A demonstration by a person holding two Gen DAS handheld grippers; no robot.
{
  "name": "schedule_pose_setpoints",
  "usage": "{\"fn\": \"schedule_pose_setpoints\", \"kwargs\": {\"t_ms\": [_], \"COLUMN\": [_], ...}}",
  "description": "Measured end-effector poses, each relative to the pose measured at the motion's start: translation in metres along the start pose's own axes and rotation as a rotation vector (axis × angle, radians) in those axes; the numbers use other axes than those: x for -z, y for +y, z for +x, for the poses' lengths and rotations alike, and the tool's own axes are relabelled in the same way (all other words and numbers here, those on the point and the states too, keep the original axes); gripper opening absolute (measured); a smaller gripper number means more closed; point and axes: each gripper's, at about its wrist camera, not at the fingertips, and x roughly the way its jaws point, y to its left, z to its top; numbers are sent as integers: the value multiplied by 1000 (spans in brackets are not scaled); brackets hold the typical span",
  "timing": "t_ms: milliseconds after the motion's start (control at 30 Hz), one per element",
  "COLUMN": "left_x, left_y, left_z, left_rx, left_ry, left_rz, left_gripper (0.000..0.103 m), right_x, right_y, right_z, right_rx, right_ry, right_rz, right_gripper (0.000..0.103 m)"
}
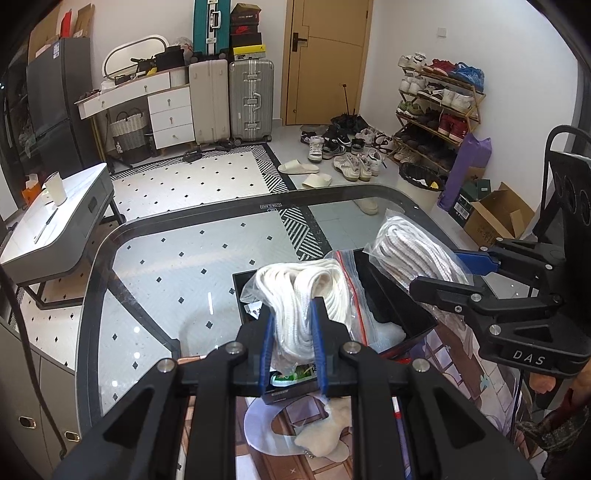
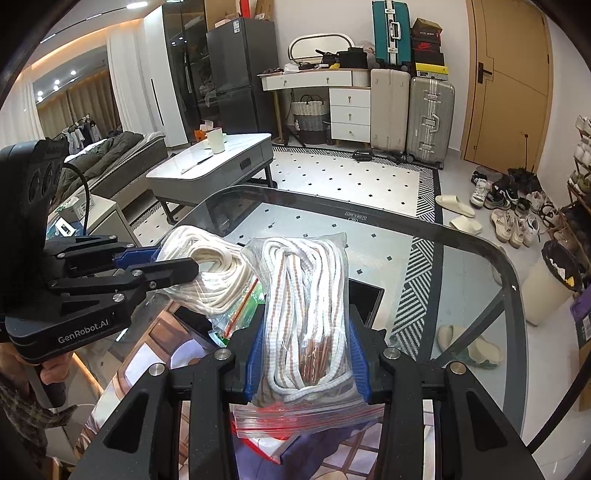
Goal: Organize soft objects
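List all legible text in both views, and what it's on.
"DAS": body of the right hand-held gripper
"GenRobot.AI": body of the left hand-held gripper
Glass table edge stamp: mirrored, too small to read
Shoe boxes: logos only, text blurred

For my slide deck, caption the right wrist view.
Right gripper clamps a bagged striped cord; left gripper holds a bagged white rope above the glass table.

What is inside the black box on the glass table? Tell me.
Little shows: the black box is mostly hidden by the bag of white rope held in the left gripper. A green-printed packet peeks out below; the rest is covered.
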Motion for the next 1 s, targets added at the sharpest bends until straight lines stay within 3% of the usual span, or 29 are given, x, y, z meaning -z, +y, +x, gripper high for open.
{"fn": "schedule_pose_setpoints", "kwargs": {"t_ms": [333, 1000], "left_x": [-4, 3], "left_y": [6, 3], "left_z": [16, 49], "left_rx": [1, 16], "left_ry": [18, 89], "left_rz": [-8, 3], "left_gripper": [16, 16], "right_x": [-16, -13], "right_y": [-5, -10], "right_z": [28, 78], "right_rx": [-17, -36], "right_ry": [24, 85], "right_rz": [6, 22], "right_gripper": [40, 40]}}
